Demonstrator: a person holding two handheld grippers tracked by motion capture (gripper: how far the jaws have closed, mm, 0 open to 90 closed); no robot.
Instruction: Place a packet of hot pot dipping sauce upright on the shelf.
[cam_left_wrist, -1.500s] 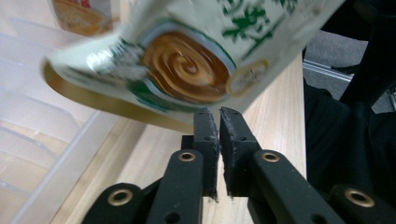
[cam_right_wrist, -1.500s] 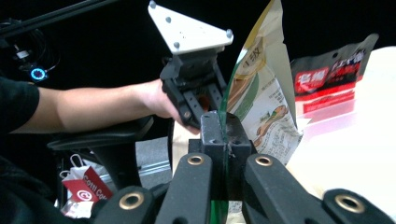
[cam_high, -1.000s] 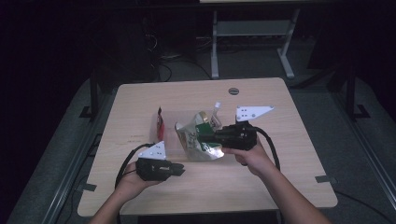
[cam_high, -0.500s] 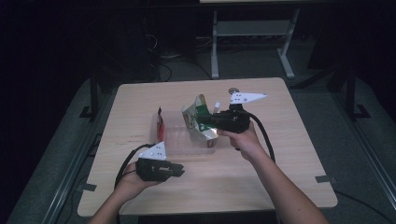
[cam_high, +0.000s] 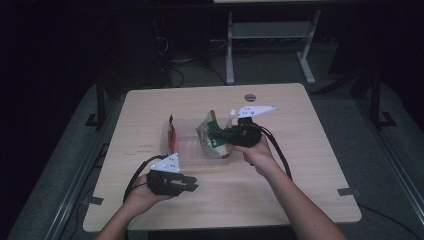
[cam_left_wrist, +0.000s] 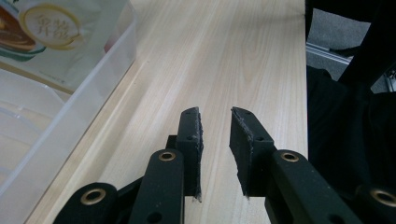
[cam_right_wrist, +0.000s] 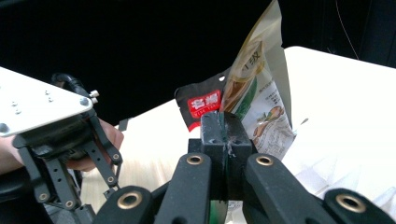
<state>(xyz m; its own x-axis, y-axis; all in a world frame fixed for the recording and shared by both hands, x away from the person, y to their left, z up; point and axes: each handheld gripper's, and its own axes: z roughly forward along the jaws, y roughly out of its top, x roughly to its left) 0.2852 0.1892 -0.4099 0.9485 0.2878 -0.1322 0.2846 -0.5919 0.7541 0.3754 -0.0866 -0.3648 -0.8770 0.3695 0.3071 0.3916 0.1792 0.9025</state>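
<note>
Worktop (cam_high: 300, 195) of pale wood carries a clear plastic tray (cam_high: 192, 152) near its middle, with a dark red packet (cam_high: 171, 134) standing at the tray's left edge. Inside the tray's right part, a green-and-white snack bag (cam_high: 211, 140) stands tilted, its lower end in the tray. The right gripper (cam_high: 218, 135) is clenched on this bag; in the right gripper view its jaws press together on the bag's edge (cam_right_wrist: 261, 107), with the red packet (cam_right_wrist: 201, 105) behind. The left gripper (cam_high: 192, 184) rests low over the worktop's near left part, just in front of the tray, well apart from the bag; its jaws have just been opening and stand slightly parted with nothing between them (cam_left_wrist: 215, 140).
</note>
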